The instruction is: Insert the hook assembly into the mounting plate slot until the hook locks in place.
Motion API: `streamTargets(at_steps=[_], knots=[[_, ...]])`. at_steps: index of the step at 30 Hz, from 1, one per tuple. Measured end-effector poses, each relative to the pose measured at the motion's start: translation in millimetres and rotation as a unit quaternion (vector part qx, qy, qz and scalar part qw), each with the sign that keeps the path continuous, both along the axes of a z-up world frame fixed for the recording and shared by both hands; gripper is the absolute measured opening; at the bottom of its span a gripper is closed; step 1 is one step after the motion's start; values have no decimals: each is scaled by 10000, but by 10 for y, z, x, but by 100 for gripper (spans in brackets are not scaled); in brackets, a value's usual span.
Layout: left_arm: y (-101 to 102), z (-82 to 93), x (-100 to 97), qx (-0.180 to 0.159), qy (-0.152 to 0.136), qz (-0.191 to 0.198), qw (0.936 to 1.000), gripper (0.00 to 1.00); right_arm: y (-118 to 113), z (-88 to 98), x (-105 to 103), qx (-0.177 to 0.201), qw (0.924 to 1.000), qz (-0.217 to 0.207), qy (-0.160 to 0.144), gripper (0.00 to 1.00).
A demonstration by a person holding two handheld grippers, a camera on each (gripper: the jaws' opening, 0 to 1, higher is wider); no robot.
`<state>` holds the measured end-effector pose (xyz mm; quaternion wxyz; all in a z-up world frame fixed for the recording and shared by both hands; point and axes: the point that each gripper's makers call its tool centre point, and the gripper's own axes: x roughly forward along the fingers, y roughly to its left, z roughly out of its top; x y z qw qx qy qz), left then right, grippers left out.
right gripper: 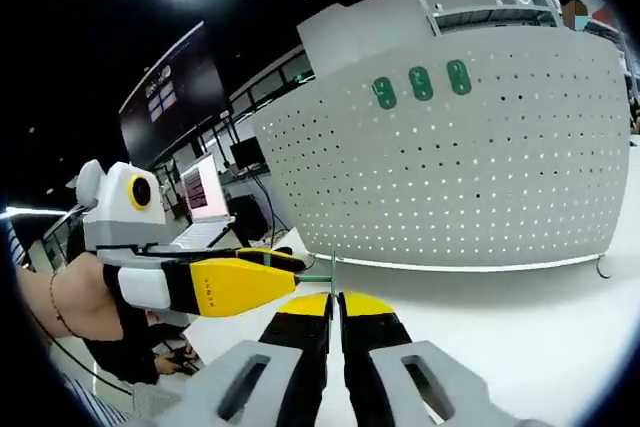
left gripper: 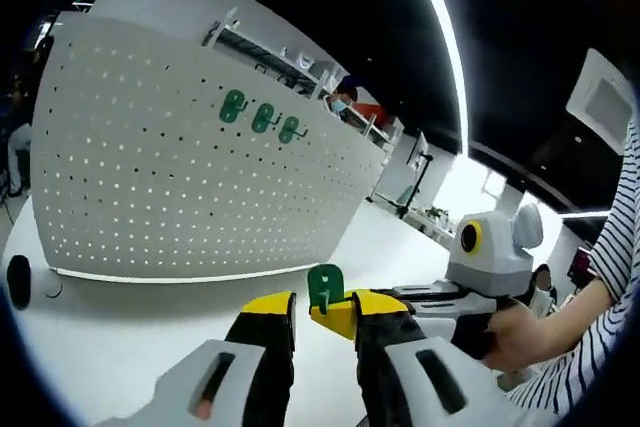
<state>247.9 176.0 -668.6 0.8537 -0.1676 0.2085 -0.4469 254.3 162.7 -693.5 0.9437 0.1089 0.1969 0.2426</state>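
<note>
While standing upright on the white table point(left gripper: 120, 337), rises as landmark: tall white perforated mounting panel point(left gripper: 190, 197), curved by the lens, dotted all over with small holes. Carries three green plastic hooks point(left gripper: 262, 118) in a row high on its face, seen again in the right gripper view point(right gripper: 421, 84). In front of that panel, well apart from it and low down, sits a fourth small green hook piece point(left gripper: 325, 287), pinched at its base between the yellow-tipped jaws of the right gripper point(left gripper: 345, 315), reaching in from the right with a hand point(left gripper: 520, 337) in a striped sleeve behind it. Stands parted beside that piece: left gripper point(left gripper: 305, 322), black jaws with yellow tips, clasping nothing. From the right gripper view, right gripper point(right gripper: 335, 305) jaws nearly together on a thin green edge point(right gripper: 318, 278); left gripper point(right gripper: 270, 269) alongside, in front of the panel's lower left corner.
</note>
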Motion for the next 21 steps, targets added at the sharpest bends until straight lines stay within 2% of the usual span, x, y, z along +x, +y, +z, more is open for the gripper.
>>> streamTargets(at_steps=[1, 9, 14, 21], knots=[[7, -9, -2, -26, 81, -2, 10000, 19, 6, 6, -5, -34, 10000, 29, -33, 0], [12, 11, 0, -156, 185, -4, 9997, 16, 68, 60, -43, -187, 9992, 211, -272, 0], [3, 1, -24, -211, 238, -53, 9995, 9, 85, 80, -58, -45, 9994, 198, -263, 0], [8, 12, -60, -181, 214, -162, 9995, 4, 111, 87, -73, -60, 9993, 217, -294, 0]])
